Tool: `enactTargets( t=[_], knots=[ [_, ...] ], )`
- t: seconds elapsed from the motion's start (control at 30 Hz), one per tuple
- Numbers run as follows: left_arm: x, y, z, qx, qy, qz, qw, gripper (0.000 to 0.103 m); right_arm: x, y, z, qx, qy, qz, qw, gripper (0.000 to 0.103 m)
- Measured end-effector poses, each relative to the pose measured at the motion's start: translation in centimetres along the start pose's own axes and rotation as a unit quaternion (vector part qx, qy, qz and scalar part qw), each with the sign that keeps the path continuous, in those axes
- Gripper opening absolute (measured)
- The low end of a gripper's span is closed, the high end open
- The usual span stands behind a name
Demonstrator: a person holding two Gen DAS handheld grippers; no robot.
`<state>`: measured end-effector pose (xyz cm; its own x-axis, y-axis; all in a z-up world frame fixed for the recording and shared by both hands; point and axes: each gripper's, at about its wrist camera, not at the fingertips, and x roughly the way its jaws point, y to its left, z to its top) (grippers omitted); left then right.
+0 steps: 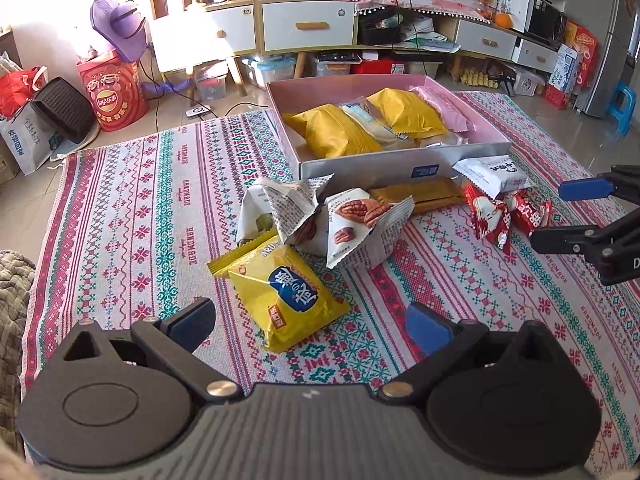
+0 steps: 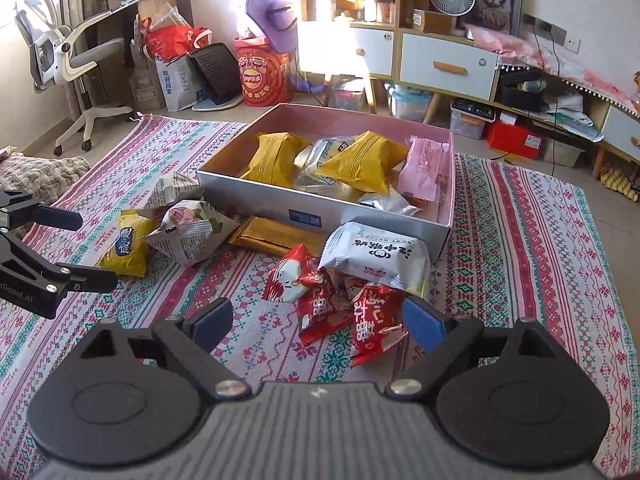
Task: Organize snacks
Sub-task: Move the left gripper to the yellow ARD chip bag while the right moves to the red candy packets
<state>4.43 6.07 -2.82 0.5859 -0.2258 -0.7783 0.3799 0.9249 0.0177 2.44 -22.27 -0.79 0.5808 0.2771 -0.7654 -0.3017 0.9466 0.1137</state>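
Observation:
A pink-lined box (image 1: 400, 166) (image 2: 280, 204) on the patterned cloth holds yellow, pink and clear snack packs. Loose snacks lie in front of it. My left gripper (image 1: 310, 326) is open just above a yellow pack with a blue label (image 1: 286, 300) (image 2: 126, 248), which lies between its fingers without touching the pads. Behind that pack are newsprint-patterned pecan packs (image 1: 352, 224) (image 2: 188, 228) and a gold bar pack (image 1: 420, 196) (image 2: 276, 234). My right gripper (image 2: 320, 322) is open over red packets (image 2: 376, 320) (image 1: 492, 216), with a white pack (image 2: 380, 258) (image 1: 494, 174) just beyond.
The cloth (image 1: 140, 208) covers the floor area around the box. A grey blanket (image 2: 36, 176) lies at the left edge. Cabinets (image 1: 308, 28), storage bins, a red Lay's bucket (image 1: 114, 96) and an office chair (image 2: 68, 56) stand at the back.

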Motion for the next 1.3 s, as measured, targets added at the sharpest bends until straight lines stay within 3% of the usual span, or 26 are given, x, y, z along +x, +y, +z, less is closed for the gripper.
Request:
enactTargets(
  t=[0.27, 0.37, 0.67, 0.8, 1.3],
  knots=[
    [1.2, 0.6, 0.0, 0.016, -0.001, -0.008, 0.9998, 0.103, 0.6, 1.1, -0.5, -0.027, -0.001, 0.004, 1.000, 0.089],
    [2.1, 0.9, 0.3, 0.000, 0.007, -0.010, 0.9999, 0.103, 1.0, 1.0, -0.4, -0.031, 0.006, 0.011, 0.999, 0.086],
    [3.6, 2.4, 0.7, -0.060, 0.013, 0.002, 0.9981, 0.100, 2.7, -1.3, -0.1, 0.003, 0.019, -0.037, 0.999, 0.066],
    [4.1, 2.5, 1.2, -0.081, 0.018, -0.002, 0.9966, 0.089, 2.7, -2.7, 0.1, 0.038, 0.018, -0.040, 0.998, 0.055],
    [4.6, 3.1, 1.9, -0.109, 0.034, 0.007, 0.9934, 0.065, 1.9, -4.3, 0.9, 0.089, 0.020, -0.053, 0.994, 0.047]
  ],
)
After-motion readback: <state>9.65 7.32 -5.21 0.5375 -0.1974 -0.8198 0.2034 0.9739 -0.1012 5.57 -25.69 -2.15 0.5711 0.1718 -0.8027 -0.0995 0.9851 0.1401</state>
